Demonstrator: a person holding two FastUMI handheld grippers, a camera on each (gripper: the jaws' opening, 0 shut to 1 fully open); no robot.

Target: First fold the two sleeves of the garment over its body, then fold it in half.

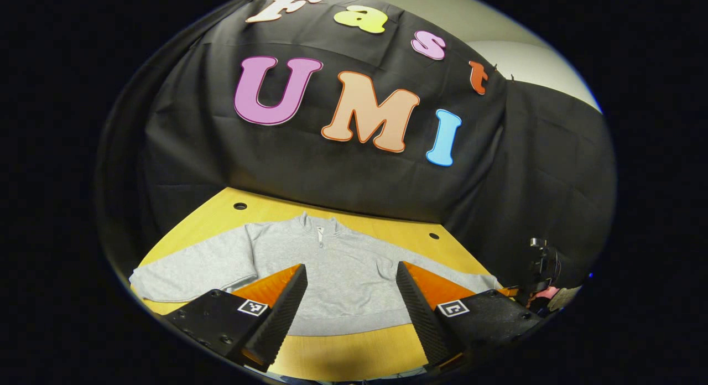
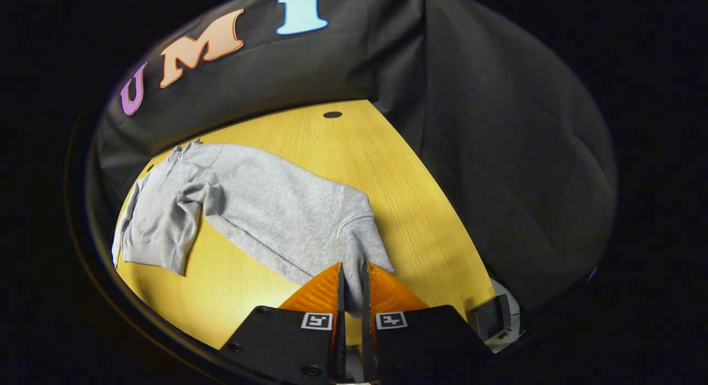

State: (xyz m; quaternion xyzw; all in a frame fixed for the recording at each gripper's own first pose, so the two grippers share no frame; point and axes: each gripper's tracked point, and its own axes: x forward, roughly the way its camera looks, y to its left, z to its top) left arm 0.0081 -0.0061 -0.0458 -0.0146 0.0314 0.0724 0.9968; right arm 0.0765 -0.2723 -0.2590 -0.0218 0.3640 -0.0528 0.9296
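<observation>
Left gripper view: the left gripper point(image 1: 349, 288) is hovering over the near hem of the grey garment point(image 1: 337, 263), fingers spread wide and holding nothing. The garment is lying flat on the yellow table point(image 1: 337, 354), collar toward the booth wall, both sleeves outstretched.

Right gripper view: the right gripper point(image 2: 352, 285) is pinching the cuff of the right sleeve point(image 2: 359, 246), fingers nearly closed on the fabric. The grip appears shallow; the cuff may be slipping free during the fold, or the unpinned body may be dragging across the table.
</observation>
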